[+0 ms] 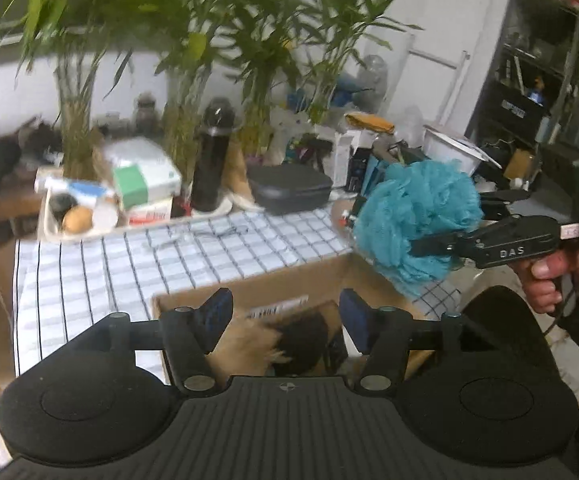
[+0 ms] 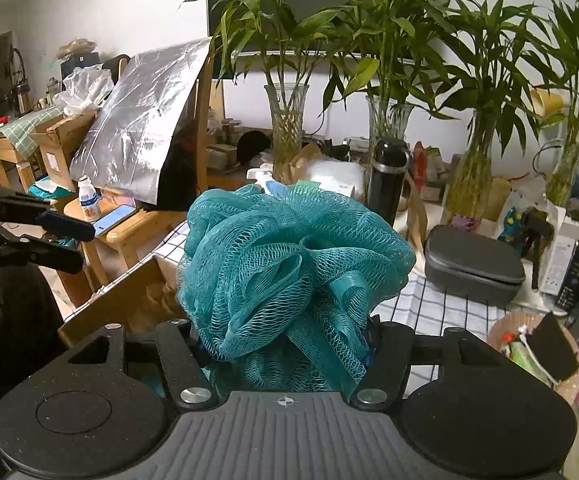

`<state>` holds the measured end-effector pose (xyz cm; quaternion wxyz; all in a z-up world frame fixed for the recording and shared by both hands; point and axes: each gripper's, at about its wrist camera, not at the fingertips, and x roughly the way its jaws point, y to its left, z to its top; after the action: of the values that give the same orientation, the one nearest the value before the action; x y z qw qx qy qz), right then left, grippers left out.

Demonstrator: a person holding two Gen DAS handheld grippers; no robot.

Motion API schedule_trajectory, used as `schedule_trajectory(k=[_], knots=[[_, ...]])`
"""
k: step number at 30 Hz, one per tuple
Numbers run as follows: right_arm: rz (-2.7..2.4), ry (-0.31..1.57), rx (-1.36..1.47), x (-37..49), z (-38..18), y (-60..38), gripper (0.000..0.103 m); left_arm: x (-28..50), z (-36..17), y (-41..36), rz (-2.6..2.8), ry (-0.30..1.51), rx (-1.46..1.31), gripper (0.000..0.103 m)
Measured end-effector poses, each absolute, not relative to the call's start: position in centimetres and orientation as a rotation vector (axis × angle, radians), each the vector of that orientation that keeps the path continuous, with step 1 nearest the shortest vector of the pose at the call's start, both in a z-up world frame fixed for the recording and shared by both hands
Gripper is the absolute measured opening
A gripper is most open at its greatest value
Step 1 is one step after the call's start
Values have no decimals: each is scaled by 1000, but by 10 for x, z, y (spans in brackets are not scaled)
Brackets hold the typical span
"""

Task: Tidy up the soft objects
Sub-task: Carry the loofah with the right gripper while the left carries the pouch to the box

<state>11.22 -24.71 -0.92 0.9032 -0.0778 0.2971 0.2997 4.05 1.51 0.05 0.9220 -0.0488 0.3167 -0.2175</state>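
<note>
Hovering beside box rim (image 1: 249, 286): loofah (image 2: 289, 280)

Dim motion-blurred left view, sharper brighter right view, fisheye-bent edges, dark corners

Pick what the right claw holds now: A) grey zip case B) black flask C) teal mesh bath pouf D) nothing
C: the teal mesh bath pouf sits clamped in the right claw, and the left wrist view shows the same pouf carried above the table beside the cardboard box; the flask and case stand on the table.
</note>
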Motion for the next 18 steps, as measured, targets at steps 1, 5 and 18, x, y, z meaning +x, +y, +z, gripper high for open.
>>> schedule_trajectory(k=[1,5,18], knots=[[620,617,-158,109,-10,-248,66,39,-2,19,-436,659,-113,58],[621,630,-156,99,-16,-248,66,29,-9,32,-401,677,-142,58],[659,616,-179,85,-10,-232,66,13,-17,50,-350,701,-192,58]])
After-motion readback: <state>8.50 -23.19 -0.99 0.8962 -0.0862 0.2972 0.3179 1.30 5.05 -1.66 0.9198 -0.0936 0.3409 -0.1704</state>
